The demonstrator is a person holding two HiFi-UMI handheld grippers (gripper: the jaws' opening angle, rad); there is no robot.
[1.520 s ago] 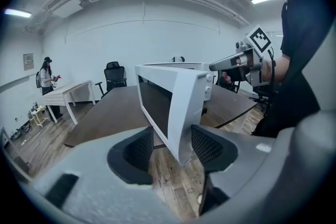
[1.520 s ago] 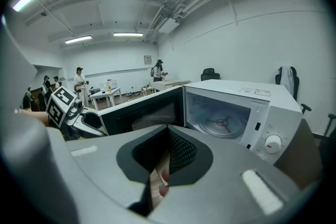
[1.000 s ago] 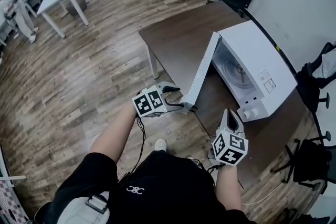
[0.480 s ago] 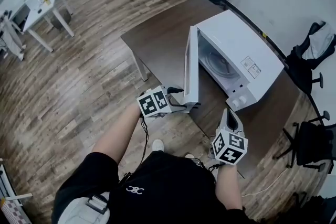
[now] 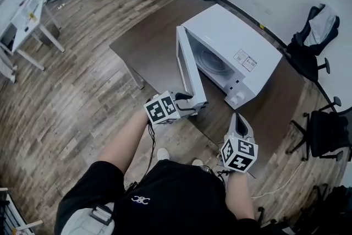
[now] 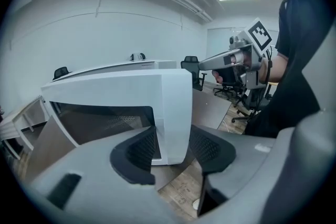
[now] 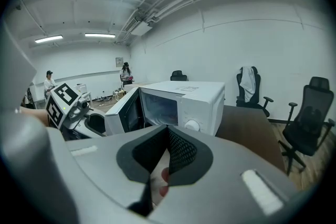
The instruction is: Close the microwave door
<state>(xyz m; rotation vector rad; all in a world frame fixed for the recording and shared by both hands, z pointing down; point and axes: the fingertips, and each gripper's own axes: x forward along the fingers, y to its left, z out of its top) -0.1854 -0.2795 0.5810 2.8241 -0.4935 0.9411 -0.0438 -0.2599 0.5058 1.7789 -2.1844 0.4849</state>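
White microwave (image 5: 231, 44) — window (image 6: 100, 120) apparently dark mesh

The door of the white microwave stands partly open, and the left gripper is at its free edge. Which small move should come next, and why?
Probably swing the left gripper a little further toward the white box-shaped microwave. Its jaws have just been closing and appear to clamp the free edge of the white microwave door, which stands at an angle with the cavity showing.
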